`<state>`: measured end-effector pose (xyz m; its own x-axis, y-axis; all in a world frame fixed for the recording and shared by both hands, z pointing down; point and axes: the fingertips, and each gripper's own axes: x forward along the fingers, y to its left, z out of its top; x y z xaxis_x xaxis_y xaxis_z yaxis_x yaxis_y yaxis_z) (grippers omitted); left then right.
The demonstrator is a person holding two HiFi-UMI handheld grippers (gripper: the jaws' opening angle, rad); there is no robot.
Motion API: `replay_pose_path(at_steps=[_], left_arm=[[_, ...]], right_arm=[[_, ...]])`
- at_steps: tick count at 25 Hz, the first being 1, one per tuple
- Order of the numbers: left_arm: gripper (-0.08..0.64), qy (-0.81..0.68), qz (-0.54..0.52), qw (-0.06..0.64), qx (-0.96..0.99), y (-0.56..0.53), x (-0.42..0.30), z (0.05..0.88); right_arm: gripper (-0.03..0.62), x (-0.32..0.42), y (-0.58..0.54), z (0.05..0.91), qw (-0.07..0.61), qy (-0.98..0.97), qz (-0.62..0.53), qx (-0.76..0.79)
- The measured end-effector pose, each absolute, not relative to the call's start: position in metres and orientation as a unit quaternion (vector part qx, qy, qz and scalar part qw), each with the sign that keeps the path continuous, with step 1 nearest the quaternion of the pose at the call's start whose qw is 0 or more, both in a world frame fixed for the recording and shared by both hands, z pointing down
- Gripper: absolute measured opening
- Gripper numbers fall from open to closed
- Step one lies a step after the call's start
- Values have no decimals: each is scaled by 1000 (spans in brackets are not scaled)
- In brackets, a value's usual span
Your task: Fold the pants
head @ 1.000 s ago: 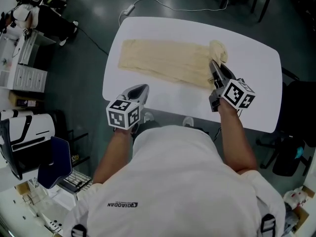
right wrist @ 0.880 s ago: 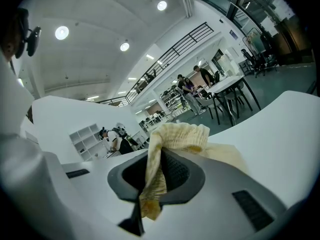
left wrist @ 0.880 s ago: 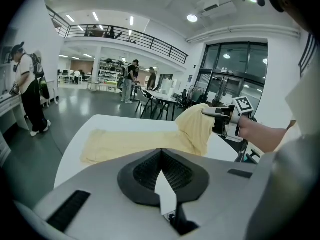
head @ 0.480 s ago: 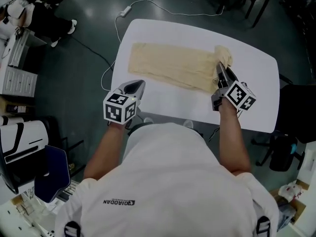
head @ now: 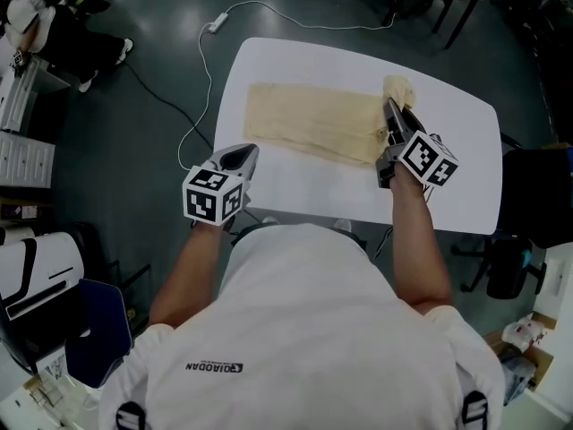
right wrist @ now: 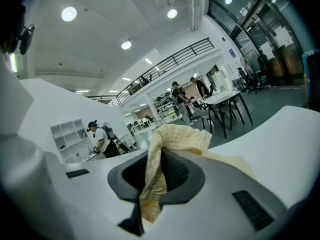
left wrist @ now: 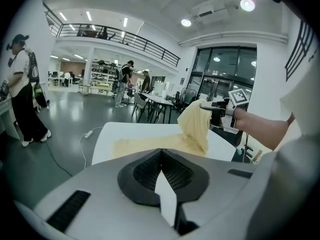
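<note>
Cream pants on white table, end pinched in right claw

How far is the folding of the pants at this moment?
Done: the pants lie flat along the table. In hand: the right hand-held gripper is shut on their right end, raised off the table. To do: laying that end over the rest; the left hand-held gripper is shut, empty.

Soft, faintly ribbed cloth pants on a smooth matt table, probably laminate.
</note>
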<state>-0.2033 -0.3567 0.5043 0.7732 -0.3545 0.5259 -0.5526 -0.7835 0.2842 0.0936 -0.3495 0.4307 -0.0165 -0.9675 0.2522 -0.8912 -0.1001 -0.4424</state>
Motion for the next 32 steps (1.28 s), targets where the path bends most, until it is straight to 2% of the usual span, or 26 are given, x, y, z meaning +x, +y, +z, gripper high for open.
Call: replay_pose_path(at_steps=[12,24,32], left_arm=[[28,-266,218,227,911,-374,-263,515],[28,-306,210,255,893,-380,-311,534],[28,-337,208,278,875,-370,-341,544]], right_arm=[[60,-4,-410,430,10,704,-238,-669],[61,-97,-475,497,-131,722,-233,-639],[64,-142,-514,577,-224,713,-243,-618]])
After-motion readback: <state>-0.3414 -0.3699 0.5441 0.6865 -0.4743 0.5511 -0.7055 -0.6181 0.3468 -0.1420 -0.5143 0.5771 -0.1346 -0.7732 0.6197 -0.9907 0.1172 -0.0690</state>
